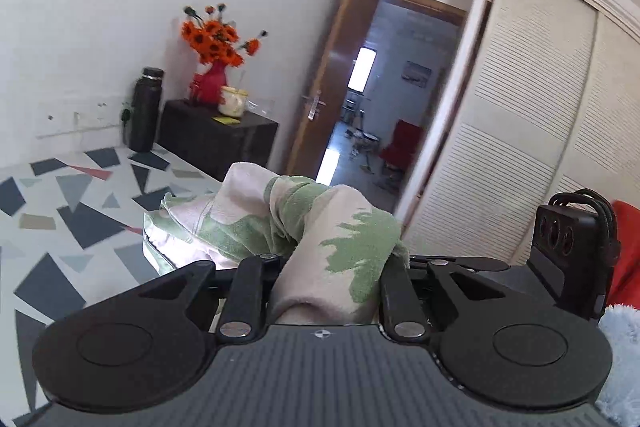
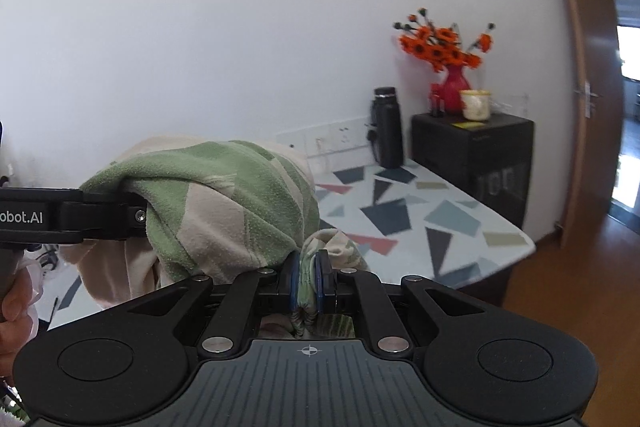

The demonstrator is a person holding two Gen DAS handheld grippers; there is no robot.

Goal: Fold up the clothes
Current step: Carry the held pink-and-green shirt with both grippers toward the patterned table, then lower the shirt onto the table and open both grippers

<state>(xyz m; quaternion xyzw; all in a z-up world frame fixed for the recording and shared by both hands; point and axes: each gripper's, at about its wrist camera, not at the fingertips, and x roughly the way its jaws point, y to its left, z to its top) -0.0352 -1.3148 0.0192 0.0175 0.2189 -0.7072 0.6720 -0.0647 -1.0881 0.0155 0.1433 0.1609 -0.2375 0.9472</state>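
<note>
A green and cream fleece garment (image 1: 320, 235) is bunched up and held above the patterned bed (image 1: 72, 211). My left gripper (image 1: 332, 267) is shut on a thick fold of the garment, and the cloth covers its fingertips. In the right wrist view the same garment (image 2: 224, 203) hangs in a lump, with the left gripper (image 2: 136, 211) reaching into it from the left. My right gripper (image 2: 308, 283) is shut on a thin edge of the cloth, pinched between its blue pads (image 2: 295, 281).
Past the bed corner (image 2: 516, 243) stands a black cabinet (image 2: 472, 151) with a red vase of orange flowers (image 2: 454, 91) and a cup. A black bottle (image 2: 387, 131) stands by the wall. An open wooden door (image 1: 332, 79) and white wardrobe doors (image 1: 520, 131) lie to the right. A hand (image 2: 12, 307) shows at left.
</note>
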